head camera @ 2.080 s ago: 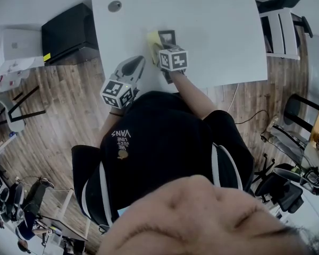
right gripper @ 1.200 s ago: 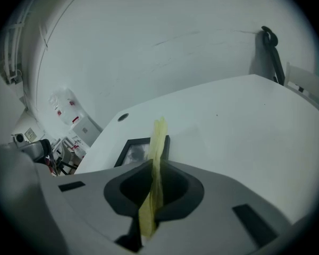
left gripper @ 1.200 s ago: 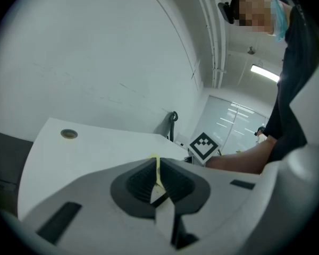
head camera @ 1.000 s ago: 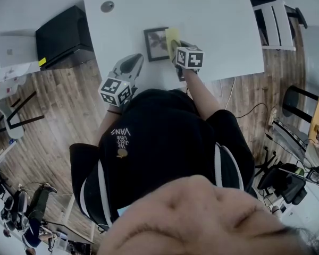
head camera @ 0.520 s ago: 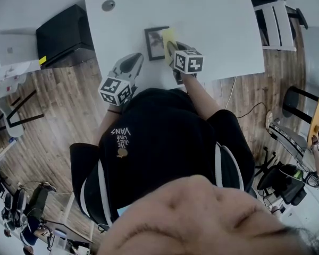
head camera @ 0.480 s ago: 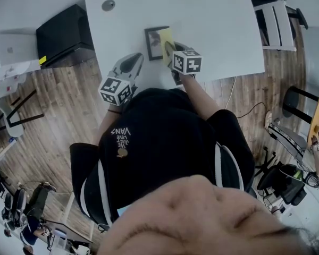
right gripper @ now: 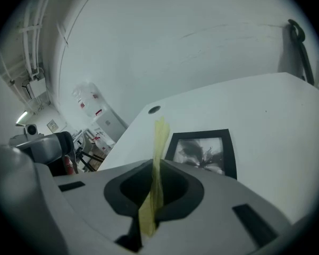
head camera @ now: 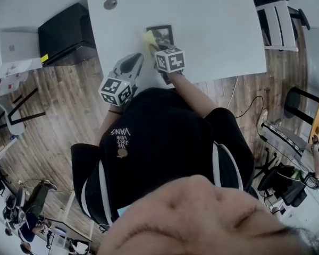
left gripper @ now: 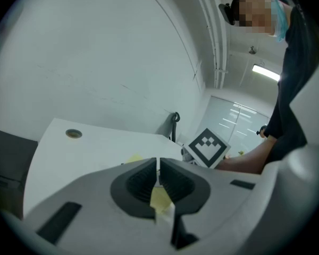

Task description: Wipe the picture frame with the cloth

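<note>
Nearest the person, the left gripper (left gripper: 158,166) hovers over the near edge of the white table (head camera: 212,20), jaws pressed together on nothing. Just beyond it, the right gripper (right gripper: 155,169) pinches a yellow cloth (right gripper: 159,137), which stands edge-on at the left side of the black picture frame (right gripper: 202,152) lying flat. Farther back is a round grommet hole (head camera: 110,3).

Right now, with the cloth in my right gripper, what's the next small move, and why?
Probably sweep the right gripper rightward, dragging the cloth across the picture frame. Its jaws are shut on the cloth, which sits at the frame's left edge, so most of the picture lies to its right.
</note>
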